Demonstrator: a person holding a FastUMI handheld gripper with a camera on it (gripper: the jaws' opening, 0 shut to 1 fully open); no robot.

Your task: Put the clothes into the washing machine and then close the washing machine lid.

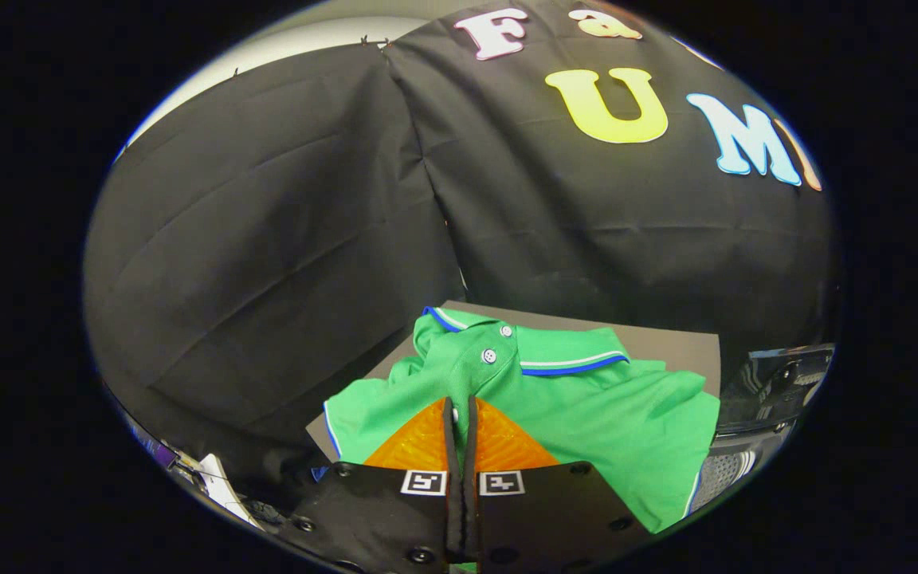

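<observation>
Hovering low over the green short-sleeved polo shirt with its blue-and-white trimmed collar (555, 391), the gripper (460, 410) has its two fingers drawn nearly together, just a thin slit between them, and the tips sit right on top of the shirt's chest, below the buttoned placket. Whether a fold of cloth is pinched in that slit is not clear from here; green shows on both sides of the tips, but no bunched fabric rises between them, so call it narrow and possibly nipping the cloth. The shirt lies spread face-up on a flat grey board (666, 343), collar away from the fingers, one sleeve hanging off the board's near corner beside the fingers. That layout makes sense: a garment laid flat and open gives an easy pinch point on the chest, where the knit can be gathered without fighting the stiffer collar. Looks soft, a little rumpled, with ridges running across the body and two white buttons fastened at the neck. To the far side of the shirt from that sleeve, just past the board's edge, a dark glossy curved panel with a ribbed grey part below it (770, 399) peeks in, likely the washing machine, close by so the carry would be short. Nothing loaded yet by this look; the shirt rests wholly on the board.
</observation>
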